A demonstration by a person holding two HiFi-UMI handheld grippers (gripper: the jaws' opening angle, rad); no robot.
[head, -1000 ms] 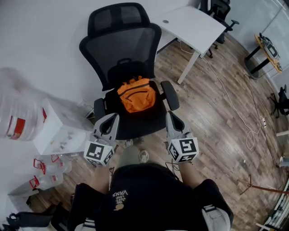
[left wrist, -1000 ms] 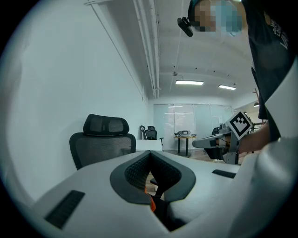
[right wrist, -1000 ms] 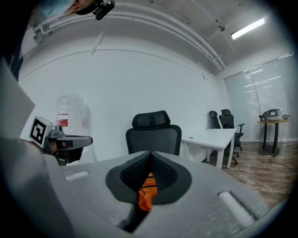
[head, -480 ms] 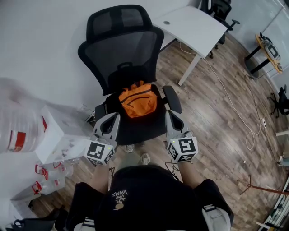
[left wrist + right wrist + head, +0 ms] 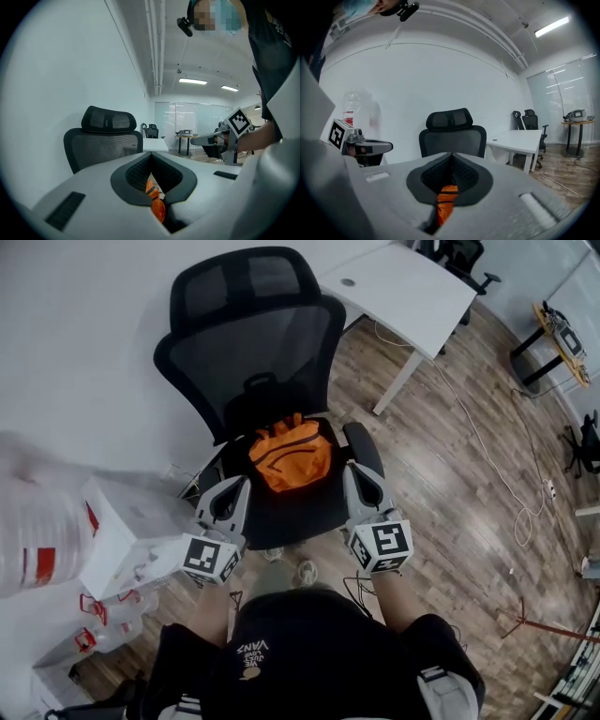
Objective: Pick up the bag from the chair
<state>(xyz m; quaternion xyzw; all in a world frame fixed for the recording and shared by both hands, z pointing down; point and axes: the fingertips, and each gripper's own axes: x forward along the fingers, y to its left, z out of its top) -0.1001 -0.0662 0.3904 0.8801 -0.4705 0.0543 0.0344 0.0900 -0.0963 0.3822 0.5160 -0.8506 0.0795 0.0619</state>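
Head view, left to right.

Far left: a large clear plastic water bottle with a red label [image 5: 28, 531], blurred, stands beside a white cardboard box [image 5: 117, 535] against the white wall. Smaller clear jugs with red handles [image 5: 98, 620] sit on the floor below them.

Left gripper [image 5: 228, 486]: grey body, marker cube toward us, tips at the front left corner of the seat, near the left armrest. In its own view we read the left gripper [image 5: 152, 153] as pressed together at the tips, pinching nothing. A sliver of orange [image 5: 156, 203] shows through the hollow behind the tips.

Centre: the black mesh office chair [image 5: 248, 343] faces us, backrest toward the wall. The orange fabric bag [image 5: 291, 454] sits on the seat, toward the back, close under the backrest, top handle up. It lies ahead of and between the two grippers, apart from both.

Right gripper [image 5: 363, 479]: tips at the front right of the seat, just beside the right armrest. In its own view the right gripper [image 5: 452, 153] is likewise pressed together and holds nothing. The bag [image 5: 446, 203] is seen beyond it, the chair [image 5: 452, 136] above.

Right: a white rectangular desk [image 5: 403, 292] stands on the wood-plank floor [image 5: 469, 512], with a white cable [image 5: 502, 474] trailing across the boards.
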